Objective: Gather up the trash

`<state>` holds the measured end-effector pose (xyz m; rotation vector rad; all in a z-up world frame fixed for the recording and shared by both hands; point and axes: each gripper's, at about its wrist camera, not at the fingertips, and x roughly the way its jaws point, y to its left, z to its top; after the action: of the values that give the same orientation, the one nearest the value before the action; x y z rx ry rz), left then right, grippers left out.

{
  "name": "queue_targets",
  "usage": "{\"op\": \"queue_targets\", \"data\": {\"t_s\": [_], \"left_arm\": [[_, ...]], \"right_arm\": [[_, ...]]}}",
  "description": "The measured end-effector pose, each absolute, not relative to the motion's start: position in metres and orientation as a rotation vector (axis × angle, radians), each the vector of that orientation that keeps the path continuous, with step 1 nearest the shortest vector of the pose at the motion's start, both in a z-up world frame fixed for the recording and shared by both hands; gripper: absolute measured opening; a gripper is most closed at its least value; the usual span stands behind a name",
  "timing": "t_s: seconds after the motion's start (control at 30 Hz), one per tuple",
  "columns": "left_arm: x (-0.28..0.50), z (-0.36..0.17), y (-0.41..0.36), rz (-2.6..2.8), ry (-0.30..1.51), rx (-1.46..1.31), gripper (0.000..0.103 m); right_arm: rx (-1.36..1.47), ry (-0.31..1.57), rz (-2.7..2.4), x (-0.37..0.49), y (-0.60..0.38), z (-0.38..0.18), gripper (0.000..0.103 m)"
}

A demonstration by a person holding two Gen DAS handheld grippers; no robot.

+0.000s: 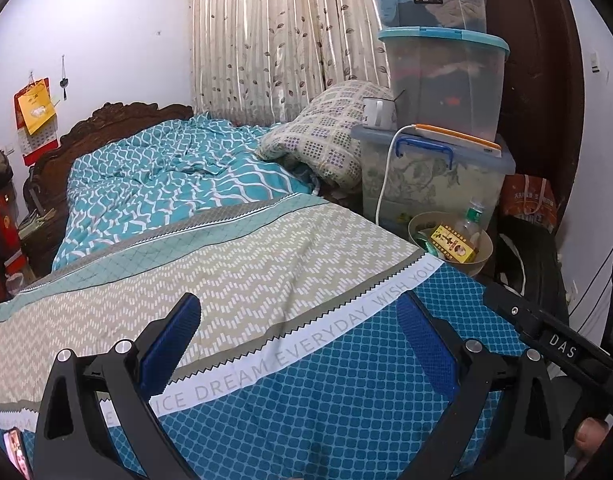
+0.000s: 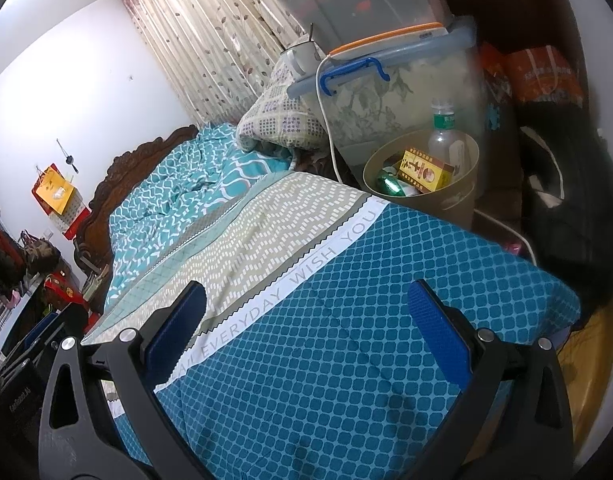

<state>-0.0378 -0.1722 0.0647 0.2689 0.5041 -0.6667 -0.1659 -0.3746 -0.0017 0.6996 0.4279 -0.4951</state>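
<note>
Both tools, left [image 1: 298, 340] and right [image 2: 306, 328], hang released above the bed [image 2: 346, 320]; the crammed bin [image 2: 462, 200], right of frame, could tip if bumped.

Both views evenly lit, cool blue-white cast, indoor light. Brightest patch is the curtain [image 1: 282, 40], backlit and glowing at upper centre in the left wrist view, upper left-centre in the right wrist view [image 2: 210, 40]; its folds near washed out. White wall [image 1: 106, 40] bright, faint bluish tint. Right side of each frame falls dark around the brown door [image 1: 534, 60]; detail there murky. Shadows soft, shallow creases on the bedspread [image 1: 266, 260]. Strong fisheye bend: straight edges bow, black vignette in the corners. Focus fair at centre, softer toward the rim. Slight glare on the clear storage boxes [image 1: 446, 80].
</note>
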Motion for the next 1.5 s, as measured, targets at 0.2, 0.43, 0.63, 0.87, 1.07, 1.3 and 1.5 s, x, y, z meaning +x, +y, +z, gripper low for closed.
{"op": "queue_targets", "data": {"t_s": [0.2, 0.43, 0.63, 0.87, 1.07, 1.3, 1.5], "left_arm": [[-0.032, 0.063, -0.169, -0.687, 0.529, 0.24, 0.094], [-0.031, 0.062, -0.169, -0.675, 0.54, 0.253, 0.094], [-0.028, 0.058, -0.17, -0.67, 0.554, 0.263, 0.094], [-0.022, 0.047, -0.171, -0.637, 0.58, 0.288, 0.094], [-0.017, 0.037, -0.176, -0.621, 0.606, 0.312, 0.094], [-0.016, 0.035, -0.177, -0.616, 0.607, 0.322, 0.094], [-0.017, 0.035, -0.178, -0.616, 0.611, 0.332, 0.094]], "right_arm": [[0.698, 0.43, -0.49, -0.165, -0.374, -0.002, 0.099], [0.7, 0.433, -0.486, -0.164, -0.373, -0.001, 0.099], [0.7, 0.434, -0.486, -0.165, -0.372, 0.0, 0.099], [0.691, 0.435, -0.482, -0.164, -0.369, 0.001, 0.099], [0.683, 0.427, -0.49, -0.165, -0.368, 0.005, 0.099], [0.68, 0.449, -0.475, -0.162, -0.365, 0.002, 0.099], [0.679, 0.462, -0.467, -0.16, -0.362, -0.002, 0.099]]}}
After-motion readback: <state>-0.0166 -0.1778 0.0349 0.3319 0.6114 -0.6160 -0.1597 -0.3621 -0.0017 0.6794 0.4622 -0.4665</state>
